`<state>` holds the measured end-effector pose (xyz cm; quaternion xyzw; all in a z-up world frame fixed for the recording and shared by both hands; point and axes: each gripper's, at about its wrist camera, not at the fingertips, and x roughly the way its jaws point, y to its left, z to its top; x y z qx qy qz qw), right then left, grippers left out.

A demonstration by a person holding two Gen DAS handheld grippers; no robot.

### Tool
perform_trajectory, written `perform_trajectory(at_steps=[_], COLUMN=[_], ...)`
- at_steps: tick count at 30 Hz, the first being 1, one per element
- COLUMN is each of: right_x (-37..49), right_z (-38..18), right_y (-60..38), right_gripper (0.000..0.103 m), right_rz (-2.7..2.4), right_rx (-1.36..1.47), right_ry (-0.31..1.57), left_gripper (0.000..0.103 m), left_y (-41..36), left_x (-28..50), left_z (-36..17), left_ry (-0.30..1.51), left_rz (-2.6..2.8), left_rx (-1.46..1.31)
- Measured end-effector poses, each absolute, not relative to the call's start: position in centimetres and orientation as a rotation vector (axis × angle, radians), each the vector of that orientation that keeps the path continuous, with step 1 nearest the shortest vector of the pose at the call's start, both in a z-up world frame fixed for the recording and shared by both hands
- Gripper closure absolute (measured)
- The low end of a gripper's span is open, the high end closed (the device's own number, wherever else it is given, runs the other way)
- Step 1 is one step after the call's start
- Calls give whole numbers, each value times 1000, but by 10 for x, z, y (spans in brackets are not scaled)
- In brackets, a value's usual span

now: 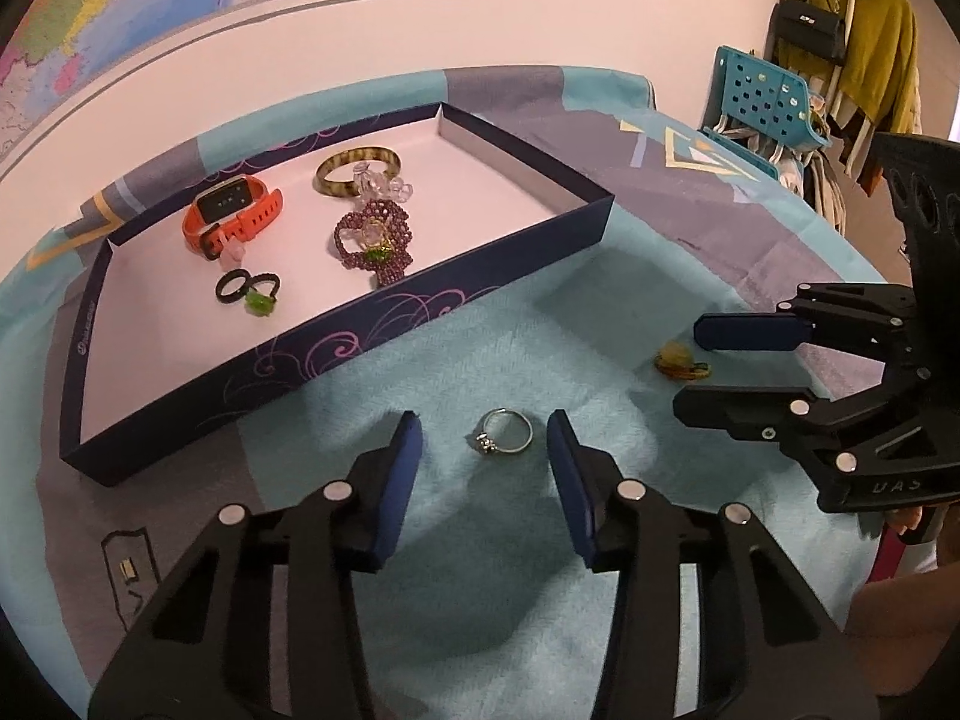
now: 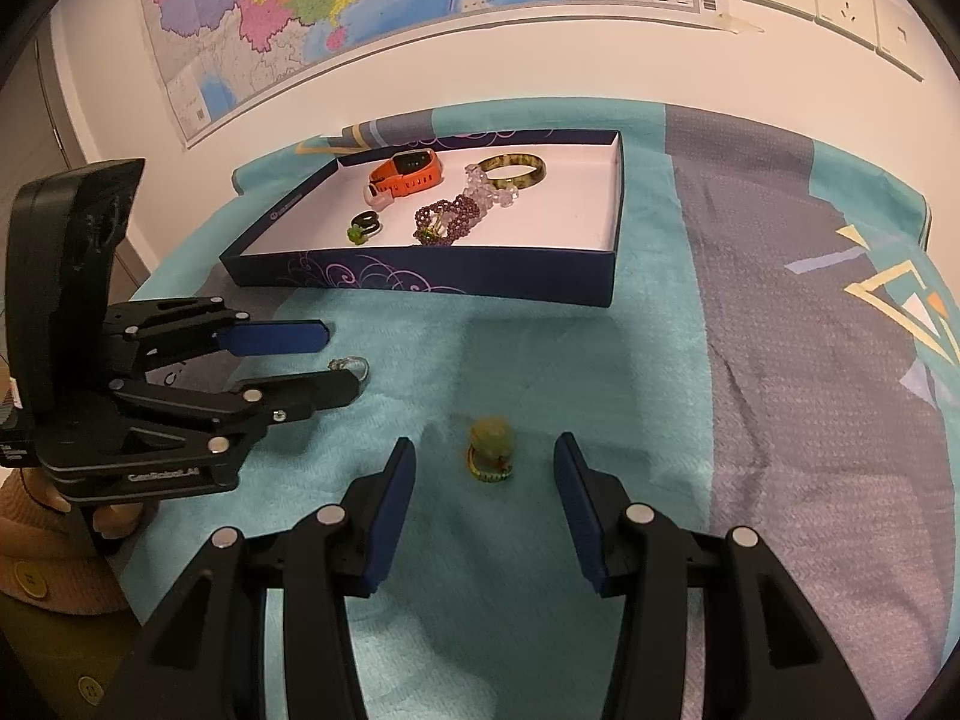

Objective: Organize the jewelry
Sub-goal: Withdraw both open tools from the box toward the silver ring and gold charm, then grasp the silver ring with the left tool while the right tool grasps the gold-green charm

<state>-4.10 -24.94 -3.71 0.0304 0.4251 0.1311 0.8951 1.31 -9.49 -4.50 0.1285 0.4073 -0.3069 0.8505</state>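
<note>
A silver ring lies on the teal cloth between the open fingers of my left gripper; it also shows in the right wrist view beside the left gripper. A ring with a yellow-green stone stands on the cloth between the open fingers of my right gripper; in the left wrist view it lies by the right gripper. The dark blue tray holds an orange watch, a brown bangle, a purple bead bracelet, clear beads and dark rings.
The tray sits toward the wall on a table covered with a teal and grey cloth. A map hangs on the wall. A teal rack and hanging clothes stand past the table's right end.
</note>
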Motion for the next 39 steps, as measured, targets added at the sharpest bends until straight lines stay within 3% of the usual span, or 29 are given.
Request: perform_trajectory(at_steps=[12, 17, 21, 23, 30, 33, 35, 39], right_x=[-39, -39, -39, -38, -37, -38, -37, -37], right_z=[-37, -37, -38, -38, -38, -39, -39, -39], right_y=[-241, -241, -241, -241, -241, -241, -240, -241], right_gripper=[57, 57, 61, 67, 74, 74, 74, 74], right_rz=[280, 278, 270, 265, 259, 259, 259, 260], right_rx=[43, 44, 38, 40, 35, 36, 37, 42], right_ry=[878, 877, 876, 877, 879, 880, 881, 881], left_gripper=[83, 83, 85, 94, 94, 89, 76, 72], left_y=[-99, -99, -98, -97, -95, -94, -94, -94], left_x=[11, 11, 11, 11, 10, 10, 9, 9], left_z=[-46, -46, -45, -44, -45, -45, -45, -45], left_ry=[858, 852, 851, 850, 856, 854, 852, 851], left_rz=[-662, -659, -653, -652, -660, -657, -663, -666], left_rx=[290, 297, 290, 282, 271, 278, 279, 282])
